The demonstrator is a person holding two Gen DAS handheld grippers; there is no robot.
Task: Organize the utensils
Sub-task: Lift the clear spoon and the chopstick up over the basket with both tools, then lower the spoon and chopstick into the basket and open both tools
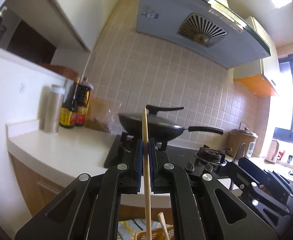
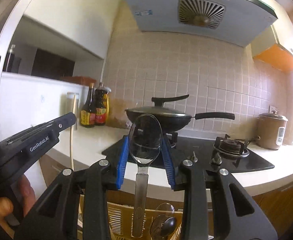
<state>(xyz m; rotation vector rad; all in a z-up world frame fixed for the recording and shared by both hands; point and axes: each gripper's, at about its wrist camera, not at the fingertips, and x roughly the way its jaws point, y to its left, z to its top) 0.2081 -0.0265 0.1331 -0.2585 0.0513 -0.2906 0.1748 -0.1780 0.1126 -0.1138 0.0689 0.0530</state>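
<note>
2 chopsticks (image 1: 147, 160), 3 spoons (image 2: 145, 140), 1 basket (image 2: 124, 218).

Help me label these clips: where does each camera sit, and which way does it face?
Left wrist: on the left gripper, facing the stove wall; its fingers pinch an upright chopstick; right gripper at lower right.
Right wrist: on the right gripper, same facing; a spoon stands between its fingers; left gripper and the person's hand at left.
Shared: lidded wok, sauce bottles, range hood.
</note>
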